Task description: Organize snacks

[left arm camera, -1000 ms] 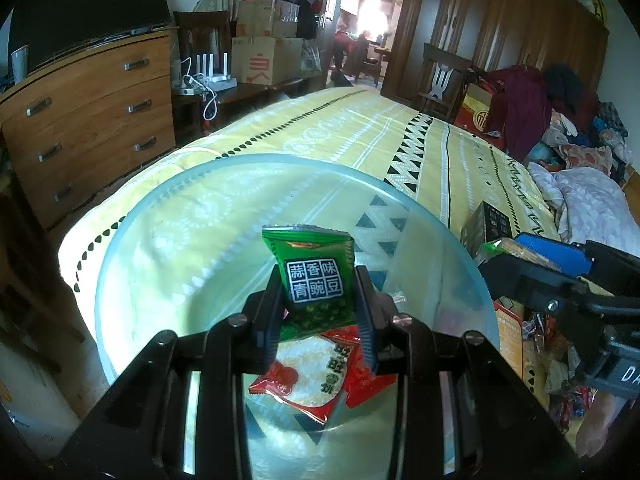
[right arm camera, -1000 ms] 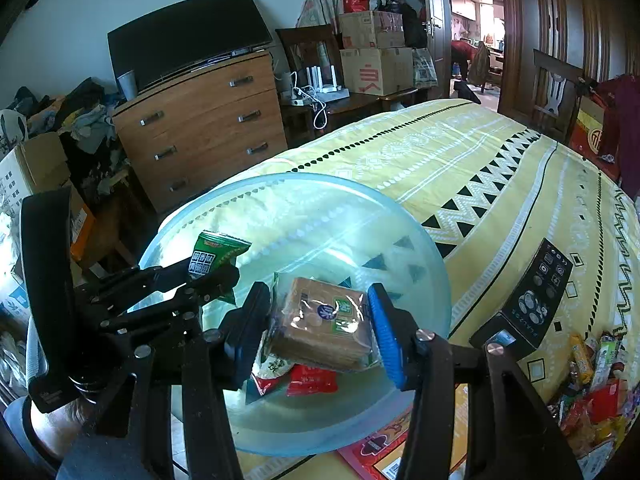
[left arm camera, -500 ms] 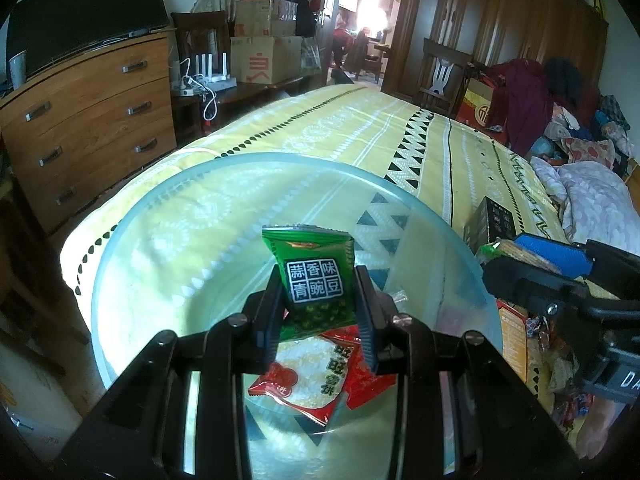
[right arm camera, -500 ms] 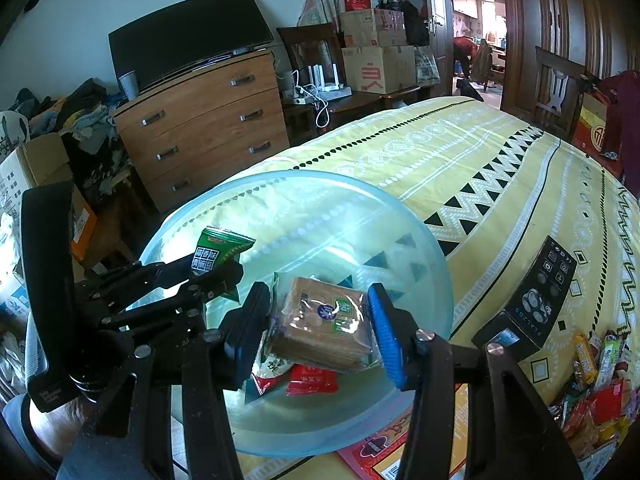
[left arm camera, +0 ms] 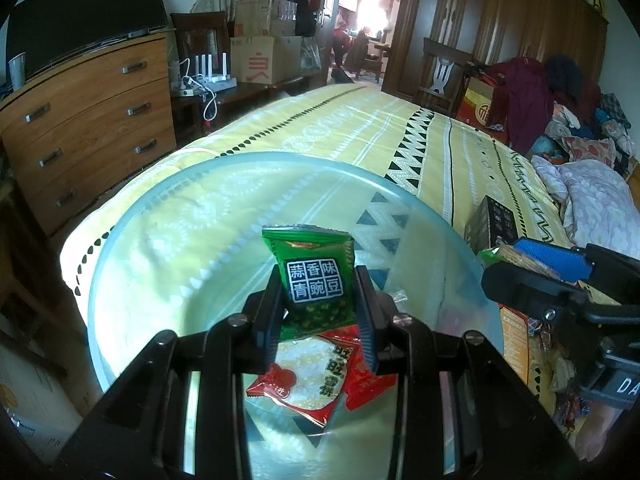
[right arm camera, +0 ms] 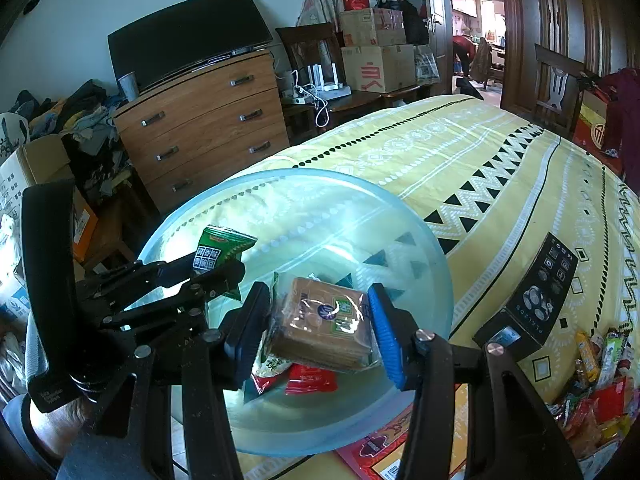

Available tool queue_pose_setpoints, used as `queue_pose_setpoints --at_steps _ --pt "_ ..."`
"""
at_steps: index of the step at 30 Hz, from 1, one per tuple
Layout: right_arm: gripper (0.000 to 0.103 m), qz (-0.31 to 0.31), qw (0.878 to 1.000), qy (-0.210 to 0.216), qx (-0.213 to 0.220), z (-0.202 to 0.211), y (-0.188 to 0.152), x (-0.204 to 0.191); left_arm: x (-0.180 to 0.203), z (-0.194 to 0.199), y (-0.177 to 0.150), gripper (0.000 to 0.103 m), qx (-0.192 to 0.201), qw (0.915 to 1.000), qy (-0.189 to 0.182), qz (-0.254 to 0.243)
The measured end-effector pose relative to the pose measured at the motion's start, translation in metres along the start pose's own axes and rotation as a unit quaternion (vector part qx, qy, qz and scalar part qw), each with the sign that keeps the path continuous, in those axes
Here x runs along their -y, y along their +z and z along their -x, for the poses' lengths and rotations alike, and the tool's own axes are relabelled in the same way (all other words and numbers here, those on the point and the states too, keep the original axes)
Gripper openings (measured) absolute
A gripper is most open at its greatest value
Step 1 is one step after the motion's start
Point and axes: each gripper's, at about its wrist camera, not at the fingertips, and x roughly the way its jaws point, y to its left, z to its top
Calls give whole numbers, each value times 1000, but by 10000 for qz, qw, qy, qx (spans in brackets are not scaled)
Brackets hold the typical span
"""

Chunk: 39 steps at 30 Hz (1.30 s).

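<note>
A large clear blue bowl (left arm camera: pixel 120 264) (right arm camera: pixel 432 264) sits on the yellow patterned bed cover. A red and white snack packet (left arm camera: pixel 316 380) (right arm camera: pixel 310 378) lies in its bottom. My left gripper (left arm camera: pixel 320 320) is shut on a green pea snack packet (left arm camera: pixel 316 280) and holds it above the bowl; the packet also shows in the right wrist view (right arm camera: pixel 216 252). My right gripper (right arm camera: pixel 320 328) is shut on a clear-wrapped brown cracker pack (right arm camera: pixel 324 328) over the bowl, to the right of the left gripper.
A black box (right arm camera: pixel 536 300) (left arm camera: pixel 492 220) lies on the bed right of the bowl. A heap of loose snacks (right arm camera: pixel 596 384) is at the lower right. A red and yellow flat box (right arm camera: pixel 400 444) lies under the bowl's near edge. A wooden dresser (right arm camera: pixel 208 120) stands beyond the bed.
Both grippers hold their packets over the bowl and have barely shifted. Nothing was let go.
</note>
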Motion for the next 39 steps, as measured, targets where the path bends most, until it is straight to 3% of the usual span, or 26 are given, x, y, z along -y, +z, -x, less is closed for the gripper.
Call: queue_pose_setpoints --at_steps 39 --pt "54 -14 10000 62 -66 -10 -5 1 -5 -7 -1 33 -117 9998 170 -6"
